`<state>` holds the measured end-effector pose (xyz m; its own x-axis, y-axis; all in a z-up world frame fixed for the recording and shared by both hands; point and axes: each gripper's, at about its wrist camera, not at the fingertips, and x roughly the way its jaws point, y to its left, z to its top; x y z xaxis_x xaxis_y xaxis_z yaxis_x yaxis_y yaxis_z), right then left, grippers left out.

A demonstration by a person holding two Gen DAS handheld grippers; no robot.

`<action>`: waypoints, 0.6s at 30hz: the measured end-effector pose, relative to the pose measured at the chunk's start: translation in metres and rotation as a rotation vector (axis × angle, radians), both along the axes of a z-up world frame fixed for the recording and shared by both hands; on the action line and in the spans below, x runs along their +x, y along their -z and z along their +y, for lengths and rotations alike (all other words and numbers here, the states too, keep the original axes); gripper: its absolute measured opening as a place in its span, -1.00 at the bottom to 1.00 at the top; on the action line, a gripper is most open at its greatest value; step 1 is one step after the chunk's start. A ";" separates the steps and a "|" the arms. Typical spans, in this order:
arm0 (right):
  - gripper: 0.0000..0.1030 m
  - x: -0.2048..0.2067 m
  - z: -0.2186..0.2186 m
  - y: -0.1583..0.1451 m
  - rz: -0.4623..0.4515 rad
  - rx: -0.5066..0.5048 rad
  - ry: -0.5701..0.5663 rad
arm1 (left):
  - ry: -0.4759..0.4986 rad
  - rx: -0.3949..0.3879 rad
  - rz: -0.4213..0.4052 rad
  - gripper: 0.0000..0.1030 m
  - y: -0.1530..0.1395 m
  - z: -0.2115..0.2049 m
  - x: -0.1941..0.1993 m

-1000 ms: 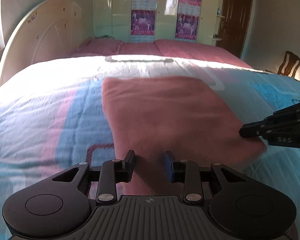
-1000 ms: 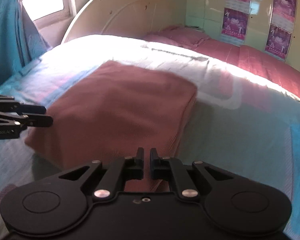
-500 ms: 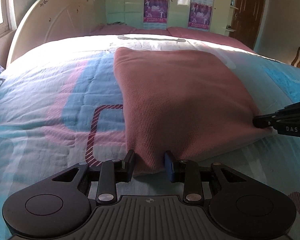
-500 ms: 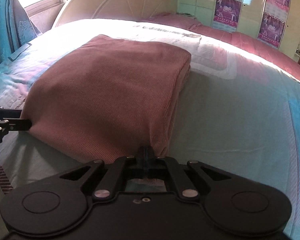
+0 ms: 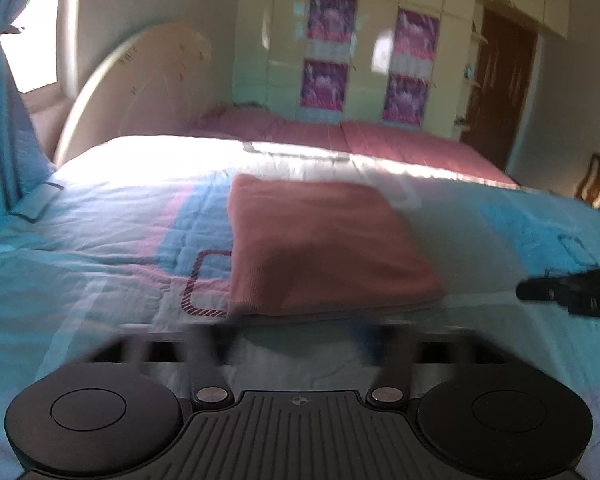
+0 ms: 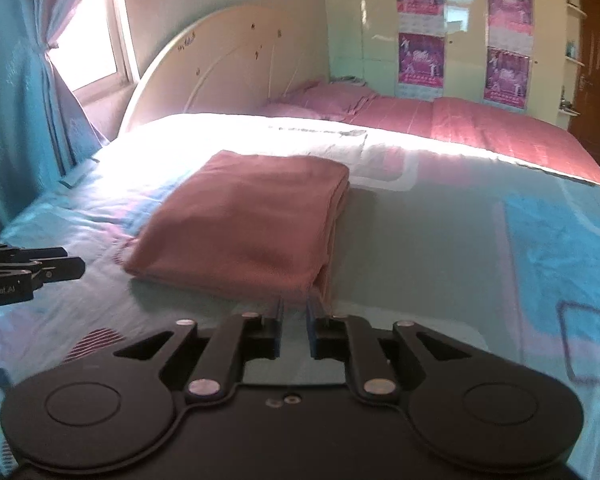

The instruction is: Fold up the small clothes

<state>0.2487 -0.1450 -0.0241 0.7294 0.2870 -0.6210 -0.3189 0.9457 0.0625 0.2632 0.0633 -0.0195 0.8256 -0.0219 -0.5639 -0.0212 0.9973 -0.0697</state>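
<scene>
A folded pink cloth (image 5: 320,248) lies flat on the blue and pink quilt (image 5: 100,248), a neat rectangle with stacked edges on its right side (image 6: 252,232). My left gripper (image 5: 300,332) is blurred just short of the cloth's near edge, its jaws opening wide with nothing between them. From the right wrist view it shows at the left edge (image 6: 60,268), apart from the cloth. My right gripper (image 6: 295,312) sits just before the cloth's near right corner, its jaws opening by a narrow gap with no cloth between the pads. Its tip (image 5: 540,292) shows right of the cloth.
A cream arched headboard (image 6: 220,60) stands behind the bed, with a blue curtain (image 6: 16,120) and a window at left. A pink bedspread (image 6: 460,120), a wardrobe with posters (image 5: 328,64), a brown door (image 5: 500,92) and a wooden chair (image 5: 596,180) lie beyond.
Both grippers let go of the cloth's near edge and drew back and up. The left jaws spread wide and the right jaws parted slightly. The cloth now lies flat.
</scene>
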 end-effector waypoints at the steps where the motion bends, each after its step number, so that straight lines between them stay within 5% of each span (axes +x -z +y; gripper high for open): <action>1: -0.66 -0.007 -0.002 -0.003 -0.004 0.008 0.002 | -0.008 0.012 -0.029 0.73 -0.005 -0.005 -0.013; 4: -0.63 -0.037 -0.009 -0.012 -0.022 0.017 0.015 | 0.008 0.024 -0.055 0.77 -0.020 -0.019 -0.041; 5: -0.46 -0.045 -0.011 -0.016 -0.026 0.021 0.017 | 0.015 0.024 -0.067 0.90 -0.025 -0.023 -0.051; 7: 0.41 -0.065 -0.016 -0.023 -0.050 0.037 0.032 | 0.017 0.040 -0.097 0.99 -0.033 -0.033 -0.072; 8: 1.00 -0.076 -0.018 -0.027 -0.082 0.037 0.046 | 0.014 0.052 -0.105 1.00 -0.038 -0.037 -0.080; 13: 0.99 -0.106 -0.018 -0.030 -0.128 -0.074 0.105 | 0.001 0.083 -0.110 1.00 -0.050 -0.049 -0.109; 18: 0.99 -0.124 -0.022 -0.038 -0.145 -0.037 0.113 | 0.008 0.072 -0.122 1.00 -0.055 -0.055 -0.133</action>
